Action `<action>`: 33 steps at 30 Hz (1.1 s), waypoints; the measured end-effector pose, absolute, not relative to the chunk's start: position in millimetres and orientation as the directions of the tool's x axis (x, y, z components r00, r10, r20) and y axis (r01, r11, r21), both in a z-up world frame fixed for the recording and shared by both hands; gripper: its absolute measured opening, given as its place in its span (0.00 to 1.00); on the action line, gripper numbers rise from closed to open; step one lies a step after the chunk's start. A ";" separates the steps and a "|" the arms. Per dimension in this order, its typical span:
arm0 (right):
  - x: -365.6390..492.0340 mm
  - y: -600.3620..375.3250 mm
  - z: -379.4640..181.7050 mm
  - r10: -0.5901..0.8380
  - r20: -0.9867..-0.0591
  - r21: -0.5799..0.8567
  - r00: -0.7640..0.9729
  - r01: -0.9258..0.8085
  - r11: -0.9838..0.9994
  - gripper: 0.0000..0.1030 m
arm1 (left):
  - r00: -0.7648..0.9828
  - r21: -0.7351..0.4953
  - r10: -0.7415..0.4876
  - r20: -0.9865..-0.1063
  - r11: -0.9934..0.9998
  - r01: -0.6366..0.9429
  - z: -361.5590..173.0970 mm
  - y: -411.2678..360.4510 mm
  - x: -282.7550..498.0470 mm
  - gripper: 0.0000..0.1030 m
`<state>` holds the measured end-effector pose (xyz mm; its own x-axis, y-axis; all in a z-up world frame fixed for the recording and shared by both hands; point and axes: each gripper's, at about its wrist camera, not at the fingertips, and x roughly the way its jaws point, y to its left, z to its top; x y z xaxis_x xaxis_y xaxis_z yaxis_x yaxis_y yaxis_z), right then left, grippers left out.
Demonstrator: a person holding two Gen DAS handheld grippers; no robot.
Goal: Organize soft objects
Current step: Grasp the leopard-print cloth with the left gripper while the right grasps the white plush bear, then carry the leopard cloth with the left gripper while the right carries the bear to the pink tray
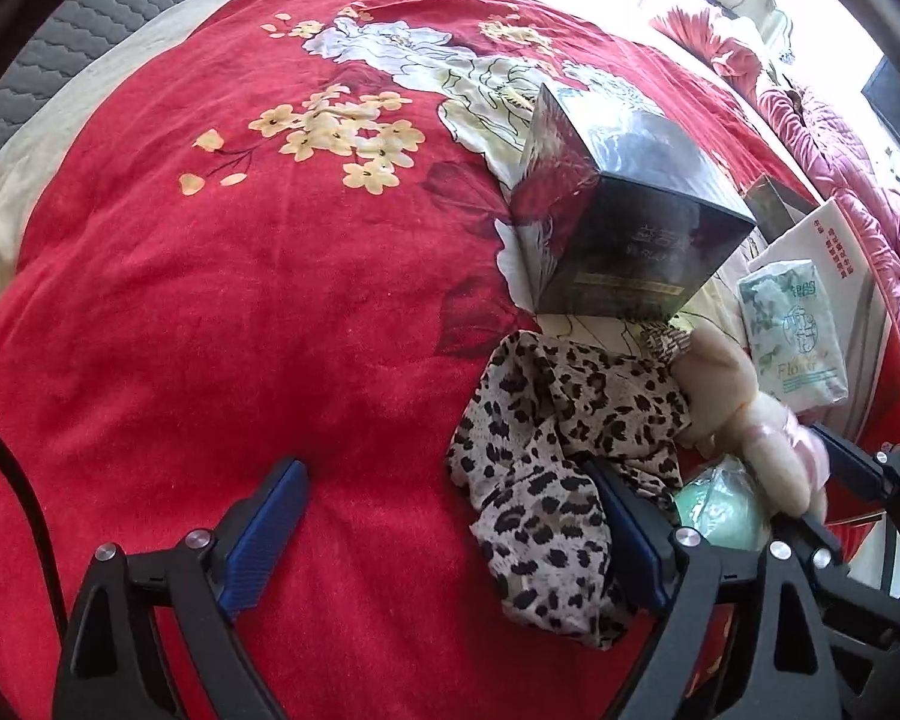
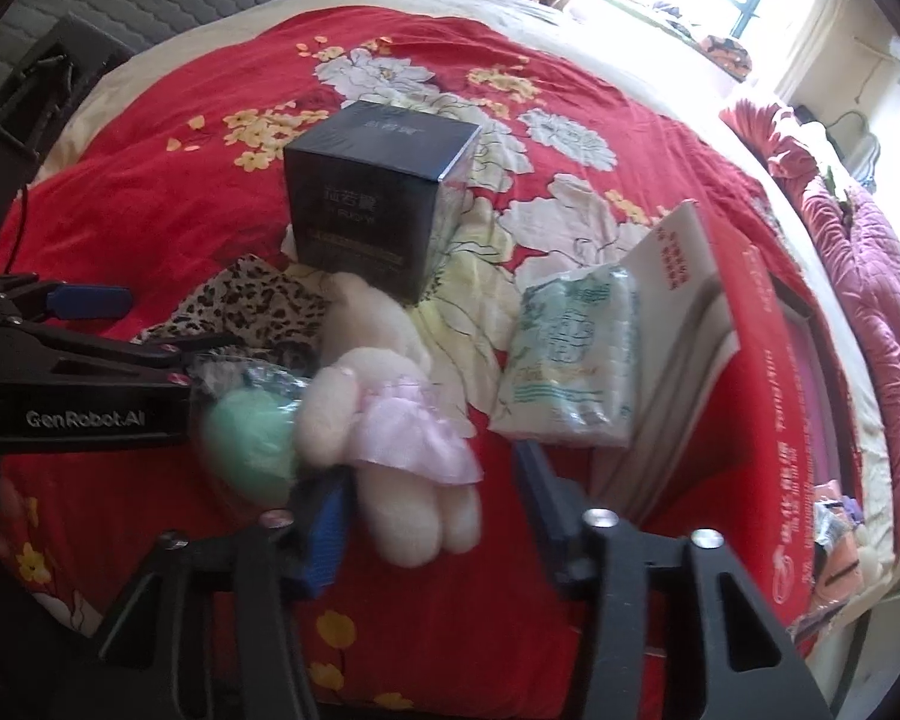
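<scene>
A cream plush toy in a pink dress (image 2: 384, 414) lies on the red floral blanket (image 2: 150, 210); it also shows in the left wrist view (image 1: 750, 420). My right gripper (image 2: 432, 510) is open, its fingers on either side of the toy's legs. A leopard-print cloth (image 1: 546, 468) lies left of the toy, also in the right wrist view (image 2: 252, 306). A green soft ball in plastic wrap (image 2: 249, 444) sits beside the toy. My left gripper (image 1: 450, 510) is open, its right finger (image 1: 624, 534) lying on the cloth.
A dark glossy box (image 2: 378, 192) stands behind the toy. A tissue pack (image 2: 570, 360) leans on a white book (image 2: 678, 300) and a red box (image 2: 798, 420) to the right. A pink quilt (image 2: 858, 300) lies at the far right.
</scene>
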<state>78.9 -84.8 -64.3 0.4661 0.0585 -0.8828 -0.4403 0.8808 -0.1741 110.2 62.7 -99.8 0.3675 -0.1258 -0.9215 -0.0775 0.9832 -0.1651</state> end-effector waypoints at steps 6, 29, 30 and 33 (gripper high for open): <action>79.6 -91.0 -58.2 0.092 -0.874 -0.133 0.477 -0.418 0.898 0.30 | 0.383 -0.133 -0.098 -0.919 0.989 -0.066 -101.1 60.0 115.5 0.86; 76.7 -117.4 -28.3 0.208 -0.832 0.026 0.514 -0.339 0.940 0.21 | 0.496 -0.261 -0.177 -0.850 0.960 -0.104 -74.9 90.7 97.2 0.12; 76.2 -118.0 -25.6 0.207 -0.828 0.023 0.521 -0.337 0.941 0.21 | 0.499 -0.260 -0.178 -0.848 0.961 -0.098 -70.9 88.7 95.3 0.12; 74.3 -119.9 -20.5 0.212 -0.819 0.027 0.533 -0.334 0.942 0.21 | 0.509 -0.267 -0.190 -0.839 0.960 -0.081 -63.1 84.1 93.0 0.11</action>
